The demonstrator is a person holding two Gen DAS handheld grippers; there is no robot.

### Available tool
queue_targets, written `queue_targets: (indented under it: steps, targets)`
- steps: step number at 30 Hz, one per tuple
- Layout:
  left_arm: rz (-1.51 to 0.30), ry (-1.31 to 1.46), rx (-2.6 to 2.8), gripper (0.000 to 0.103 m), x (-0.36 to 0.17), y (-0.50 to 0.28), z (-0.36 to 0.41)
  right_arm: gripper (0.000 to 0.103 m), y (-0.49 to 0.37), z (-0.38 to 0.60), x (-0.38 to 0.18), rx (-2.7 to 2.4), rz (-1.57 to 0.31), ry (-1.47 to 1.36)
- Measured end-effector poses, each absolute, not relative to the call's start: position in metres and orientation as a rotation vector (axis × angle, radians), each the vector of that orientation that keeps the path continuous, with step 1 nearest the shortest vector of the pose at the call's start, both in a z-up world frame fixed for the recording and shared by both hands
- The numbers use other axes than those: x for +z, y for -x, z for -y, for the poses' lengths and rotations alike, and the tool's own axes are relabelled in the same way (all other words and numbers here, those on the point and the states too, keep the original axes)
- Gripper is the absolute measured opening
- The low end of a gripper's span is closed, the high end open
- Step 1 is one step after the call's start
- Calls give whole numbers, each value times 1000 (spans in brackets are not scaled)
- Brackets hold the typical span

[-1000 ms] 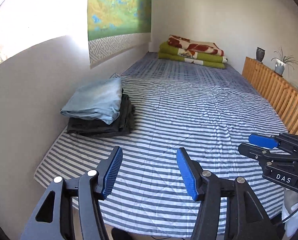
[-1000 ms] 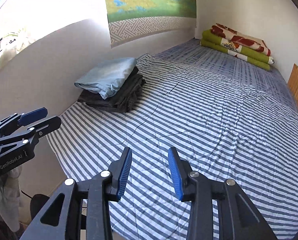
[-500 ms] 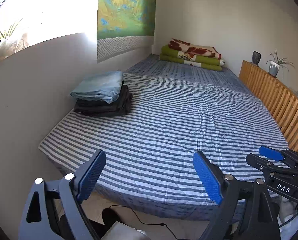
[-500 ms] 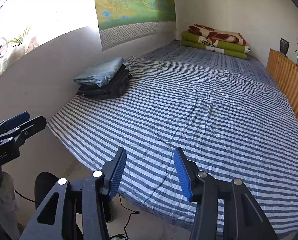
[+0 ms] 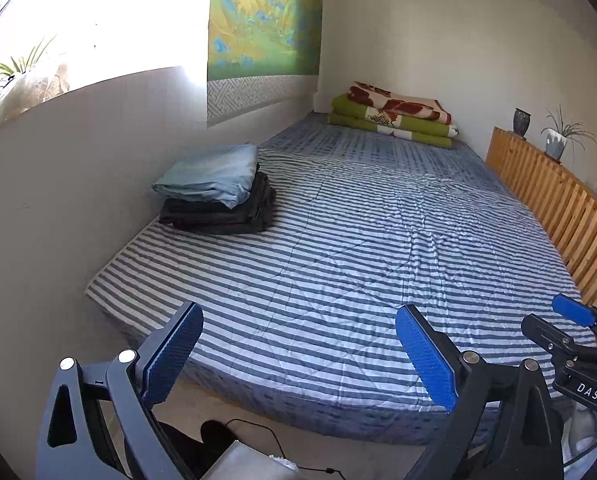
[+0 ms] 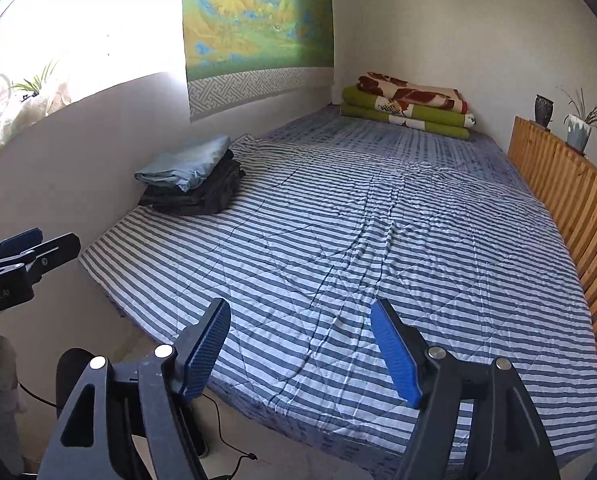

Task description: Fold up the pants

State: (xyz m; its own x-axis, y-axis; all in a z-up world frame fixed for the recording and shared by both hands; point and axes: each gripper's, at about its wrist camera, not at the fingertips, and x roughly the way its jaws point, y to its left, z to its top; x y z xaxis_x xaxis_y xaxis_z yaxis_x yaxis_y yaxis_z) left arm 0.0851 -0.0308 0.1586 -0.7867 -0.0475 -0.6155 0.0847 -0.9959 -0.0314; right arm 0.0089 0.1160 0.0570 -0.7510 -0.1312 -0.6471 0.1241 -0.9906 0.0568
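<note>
Both grippers are hanging off the near edge of the bed (image 5: pixel 338 264), nothing between the fingers of either. Left gripper (image 5: pixel 298 360) is sitting spread wide; right gripper (image 6: pixel 300 350) is partly spread and its jaws are opening, empty. Folded pants are sitting in a stack at the bed's left edge against the wall: light blue jeans (image 5: pixel 212 174) on top of dark pants (image 5: pixel 222 212), well apart from both grippers. Stack is looking finished, and no unfolded pants are showing anywhere on the striped sheet (image 6: pixel 358 240), so the next garment is probably coming from out of frame, can't tell where. Risks I'm seeing: top jeans are overhanging the dark pile toward the near side, so any nudge or a new pair dropped off-centre is likely tipping the stack or sliding it open. Sheet is already wrinkling mid-bed; fingers dragging low are going to pinch sheet together with fabric and pull the stack. Black cable (image 5: pixel 258 436) is lying on the floor below the near edge, so it's a snag hazard when reaching down. Grippers are close side by side, so they could knock together when swinging.
</note>
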Motion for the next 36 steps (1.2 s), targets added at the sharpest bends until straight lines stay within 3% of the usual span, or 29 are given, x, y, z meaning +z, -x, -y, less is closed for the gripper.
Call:
queue_targets:
  steps: [7,19,36]
  targets:
    - [-92,-1047,-2894,99,150,-77,35,70,-5,-117,49,-2841,15,-1058]
    - [-98,-1069,-2898,99,142,-74,32,82,-12,-114,44,-2871,-31,-1045]
    - [-122,-1125,-2894,99,123,-69,39,83,-15,-111,37,-2862,-44,-1070]
